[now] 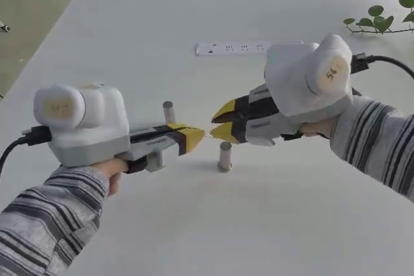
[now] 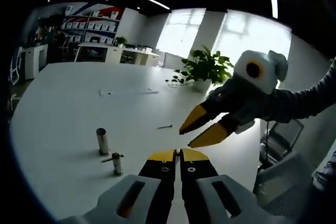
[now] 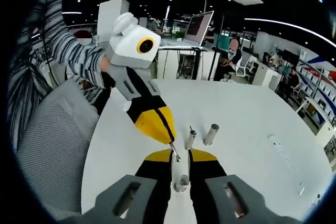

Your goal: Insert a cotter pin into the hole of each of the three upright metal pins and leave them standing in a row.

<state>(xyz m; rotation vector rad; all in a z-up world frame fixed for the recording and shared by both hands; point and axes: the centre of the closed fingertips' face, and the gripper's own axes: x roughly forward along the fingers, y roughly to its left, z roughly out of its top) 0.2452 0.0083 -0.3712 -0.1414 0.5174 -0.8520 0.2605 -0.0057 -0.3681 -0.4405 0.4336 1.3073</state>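
While the left gripper point(image 1: 199, 135) clenches a cotter pin point(image 3: 174, 151) jutting lengthwise toward the right gripper point(image 1: 213, 127), whose fingers point(image 1: 226, 111) gape.

L tool point(image 2: 177, 156) pinches cotter pin point(image 2: 177, 152) at tips; R tool point(image 2: 186, 137), jaws apart, just beyond.

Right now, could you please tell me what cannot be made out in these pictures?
Head view: the base of the far metal pin is hidden behind the left gripper.
Right gripper view: the thin piece in that gripper's tips is too small to identify.
Right gripper view: the near metal pin is blurred, its hole unreadable.
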